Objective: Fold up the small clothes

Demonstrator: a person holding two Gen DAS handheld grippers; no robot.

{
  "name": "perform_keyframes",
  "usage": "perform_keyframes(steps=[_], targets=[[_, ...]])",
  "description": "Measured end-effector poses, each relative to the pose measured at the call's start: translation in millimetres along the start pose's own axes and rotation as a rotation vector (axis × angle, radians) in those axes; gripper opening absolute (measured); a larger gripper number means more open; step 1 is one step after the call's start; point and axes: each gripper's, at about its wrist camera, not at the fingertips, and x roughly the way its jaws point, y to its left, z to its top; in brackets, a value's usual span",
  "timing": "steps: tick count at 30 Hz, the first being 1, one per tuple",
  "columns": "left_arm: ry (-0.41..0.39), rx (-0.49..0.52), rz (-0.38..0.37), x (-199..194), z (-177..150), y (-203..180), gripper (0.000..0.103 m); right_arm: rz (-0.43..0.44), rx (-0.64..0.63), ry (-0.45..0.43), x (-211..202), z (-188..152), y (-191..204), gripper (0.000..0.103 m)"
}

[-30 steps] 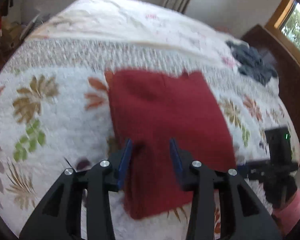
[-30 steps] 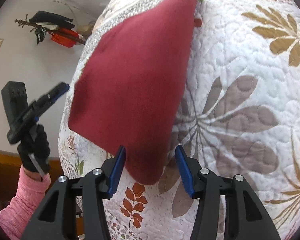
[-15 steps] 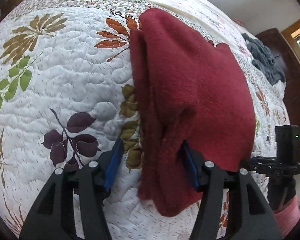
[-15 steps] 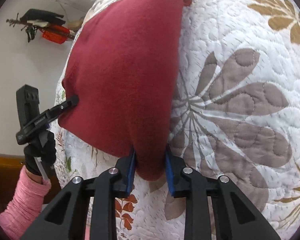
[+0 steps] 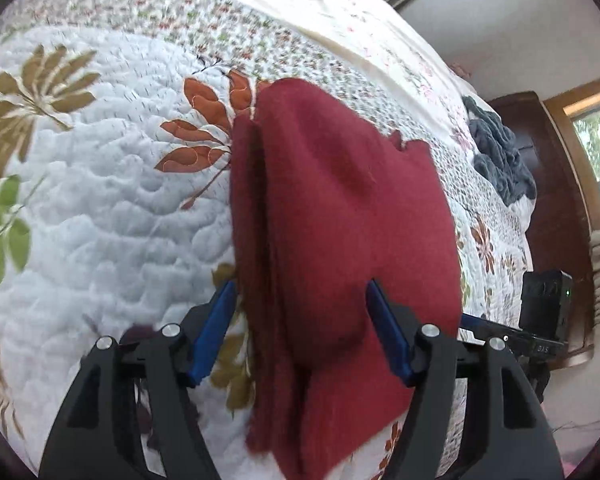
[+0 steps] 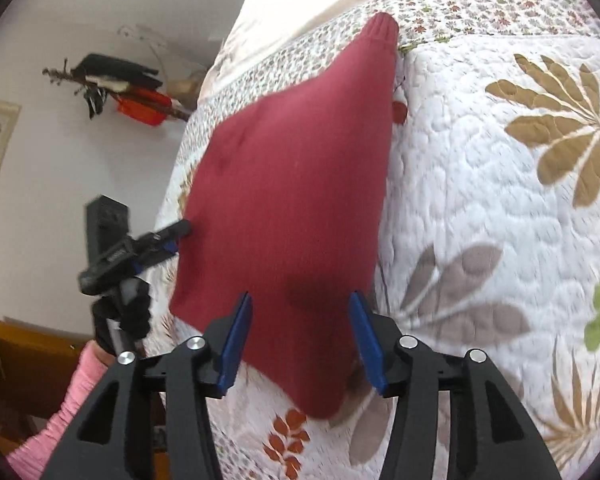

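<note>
Dark red knitted cloth (image 5: 340, 240), folded into a thick soft stack, lies on the white quilted bed cover (image 5: 100, 220) with big brown, orange and green leaves sewn on it. In the left wrist view the red cloth fills the middle of the frame, and its layered edge runs down the left side of the stack.

The left gripper (image 5: 300, 328) has black arms and blue pads. Its fingers are spread wide, one on each side of the near end of the red cloth. They are not squeezing it. The left pad sits just beside the cloth edge, and the cloth bulges over the right pad.

In the right wrist view the red cloth (image 6: 292, 208) sits in the middle, with one pointed corner near the top of the frame. The right gripper (image 6: 300, 332) is wide open too, and the near corner of the cloth lies between its blue pads without being pinched.

A hand in a black glove (image 6: 120, 316) with a pink sleeve (image 6: 60, 412) holds the other gripper at the lower left of that frame. A crumpled dark grey cloth (image 5: 500, 160) lies on the bed at the upper right of the left wrist view.
</note>
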Motion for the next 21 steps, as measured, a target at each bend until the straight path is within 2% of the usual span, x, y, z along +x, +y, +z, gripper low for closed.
perform_keyframes(steps=[6,9,12,14,17,18,19,20,21], targets=[[0.04,-0.033,-0.062,25.6,10.3,13.7,0.069,0.024,0.021,0.018,7.3,18.9,-19.6,0.057],[0.078,-0.019,-0.108,43.2,14.4,9.1,0.076,0.046,0.027,0.021,16.4,22.0,-24.9,0.064],[0.099,0.019,-0.132,53.2,20.5,2.6,0.084,0.078,0.042,0.025,26.8,25.7,-30.1,0.068],[0.12,0.043,-0.163,61.0,24.4,-4.2,0.085,0.104,0.06,0.03,36.3,29.6,-35.0,0.07],[0.141,0.088,-0.141,71.1,26.4,-14.2,0.087,0.136,0.081,0.033,49.2,32.7,-38.9,0.071],[0.143,0.1,-0.128,73.5,26.5,-17.4,0.087,0.138,0.079,0.032,50.8,32.5,-38.3,0.07],[0.142,0.113,-0.107,75.0,25.5,-21.1,0.08,0.132,0.074,0.031,53.0,33.2,-36.2,0.068],[0.136,0.127,-0.089,76.3,25.8,-24.5,0.074,0.128,0.074,0.028,53.4,33.1,-34.8,0.061],[0.132,0.133,-0.073,76.5,25.8,-26.5,0.062,0.125,0.077,0.025,52.4,32.6,-34.9,0.057]])
